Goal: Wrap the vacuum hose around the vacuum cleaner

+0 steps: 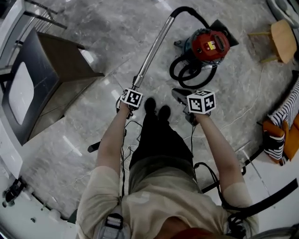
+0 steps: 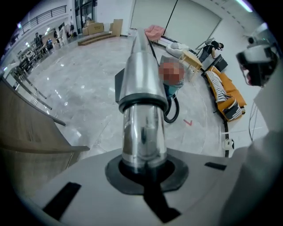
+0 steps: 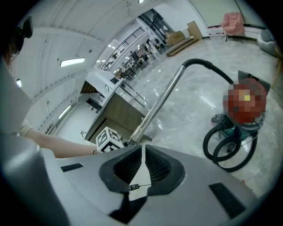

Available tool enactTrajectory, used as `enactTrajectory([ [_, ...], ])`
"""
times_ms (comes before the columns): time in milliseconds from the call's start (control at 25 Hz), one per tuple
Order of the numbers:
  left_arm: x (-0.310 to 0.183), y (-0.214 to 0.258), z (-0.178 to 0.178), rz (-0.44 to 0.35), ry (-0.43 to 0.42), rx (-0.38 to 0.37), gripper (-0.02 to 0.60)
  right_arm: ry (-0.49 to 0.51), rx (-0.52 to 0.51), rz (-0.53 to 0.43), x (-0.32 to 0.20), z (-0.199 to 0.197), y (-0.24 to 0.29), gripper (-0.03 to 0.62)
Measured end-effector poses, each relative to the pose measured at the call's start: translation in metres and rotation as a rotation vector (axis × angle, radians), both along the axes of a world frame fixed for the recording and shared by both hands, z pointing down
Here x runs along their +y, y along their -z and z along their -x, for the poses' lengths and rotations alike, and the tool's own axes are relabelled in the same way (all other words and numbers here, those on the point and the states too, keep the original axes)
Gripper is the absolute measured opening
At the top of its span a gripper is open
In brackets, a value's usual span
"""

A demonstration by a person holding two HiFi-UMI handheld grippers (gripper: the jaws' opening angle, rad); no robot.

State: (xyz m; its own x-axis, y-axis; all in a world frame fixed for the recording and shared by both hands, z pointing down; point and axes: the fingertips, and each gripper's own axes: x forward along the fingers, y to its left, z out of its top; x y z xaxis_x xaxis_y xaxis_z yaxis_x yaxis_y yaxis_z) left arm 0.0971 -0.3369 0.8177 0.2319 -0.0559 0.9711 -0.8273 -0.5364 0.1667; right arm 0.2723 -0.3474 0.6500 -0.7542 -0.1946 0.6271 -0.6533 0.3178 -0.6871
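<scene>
Grey marble floor fills a wide hall, and a person stands on it looking down past their own shoes. To the person's left a wooden cabinet stands on the floor. To the far right there is a pale wooden chair, with a striped cloth nearer along that edge.

The red canister vacuum cleaner sits on the floor ahead of the person and a little to the right. Its black hose arcs up from the body to the far end of a long metal wand. More of the hose lies in loose loops on the floor just beside the cleaner, on the side nearest the person. None of it is wound round the body.

The left claw points steeply down and is clamped on the near end of the wand, the shiny tube rising straight out from between its dark pads. The right claw is pressed together with nothing in it, its ribbed pads meeting in a thin seam. It is held well short of the cleaner.
</scene>
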Motion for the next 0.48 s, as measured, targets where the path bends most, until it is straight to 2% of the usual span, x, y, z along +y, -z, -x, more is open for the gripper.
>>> enactTrajectory([
  [160, 0.018, 0.002, 0.005, -0.031, -0.037, -0.020, 0.015, -0.096, -0.169, 0.040, -0.036, 0.046, -0.029, 0.024],
  [320, 0.040, 0.009, 0.018, -0.017, -0.038, -0.033, 0.015, -0.205, -0.325, 0.144, -0.053, 0.085, -0.051, 0.305],
  [400, 0.051, 0.014, 0.019, 0.000, -0.045, -0.019, 0.015, -0.244, -0.366, 0.153, -0.058, 0.103, -0.053, 0.358],
  [480, 0.055, 0.017, 0.020, 0.005, -0.060, 0.006, 0.015, -0.243, -0.360, 0.144, -0.059, 0.126, -0.054, 0.370],
])
